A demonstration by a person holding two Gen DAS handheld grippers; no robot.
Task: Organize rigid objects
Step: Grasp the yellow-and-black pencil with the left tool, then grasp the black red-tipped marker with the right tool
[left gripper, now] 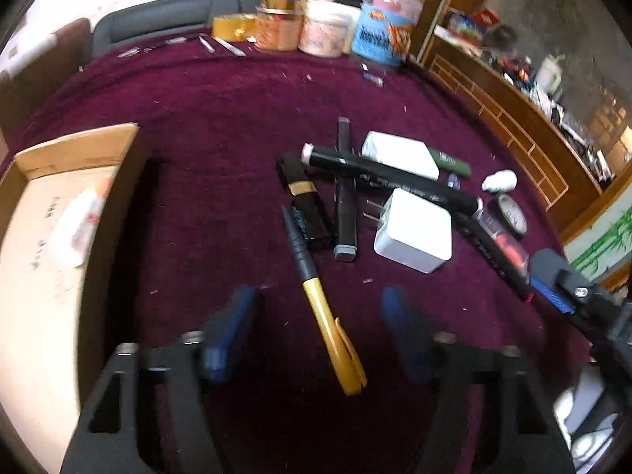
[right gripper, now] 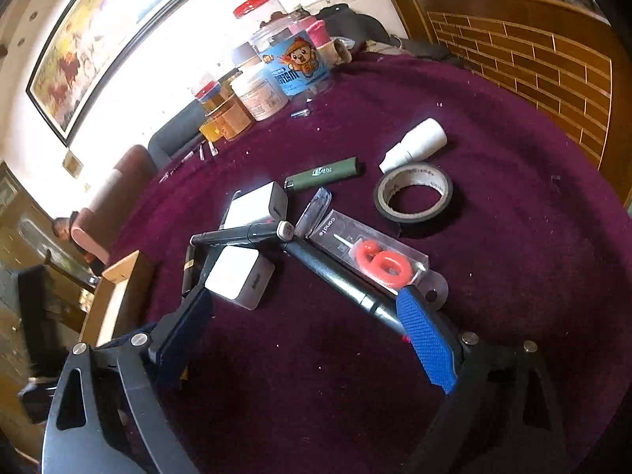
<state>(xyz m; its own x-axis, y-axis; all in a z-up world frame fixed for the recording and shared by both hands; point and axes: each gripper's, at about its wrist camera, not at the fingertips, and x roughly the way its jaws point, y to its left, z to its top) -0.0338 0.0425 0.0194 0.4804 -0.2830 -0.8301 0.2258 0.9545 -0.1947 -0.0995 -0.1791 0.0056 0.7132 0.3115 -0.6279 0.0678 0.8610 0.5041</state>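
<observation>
A pile of small rigid objects lies on the purple tablecloth (left gripper: 197,118). In the left wrist view my left gripper (left gripper: 316,312) is open and empty, its fingers either side of a yellow and black pen (left gripper: 324,308). Beyond lie a white charger (left gripper: 414,233), black markers (left gripper: 343,197) and a second white adapter (left gripper: 399,154). In the right wrist view my right gripper (right gripper: 304,316) is open and empty, just short of a black pen (right gripper: 339,276). A clear case with a red part (right gripper: 375,252), a tape roll (right gripper: 412,197), a green lighter (right gripper: 324,173) and a white bottle (right gripper: 414,144) lie beyond.
An open cardboard box (left gripper: 59,181) with a white item inside stands at the left; it also shows in the right wrist view (right gripper: 122,276). Several jars (left gripper: 316,27) stand at the table's far edge. A wooden partition (right gripper: 533,59) lies to the right.
</observation>
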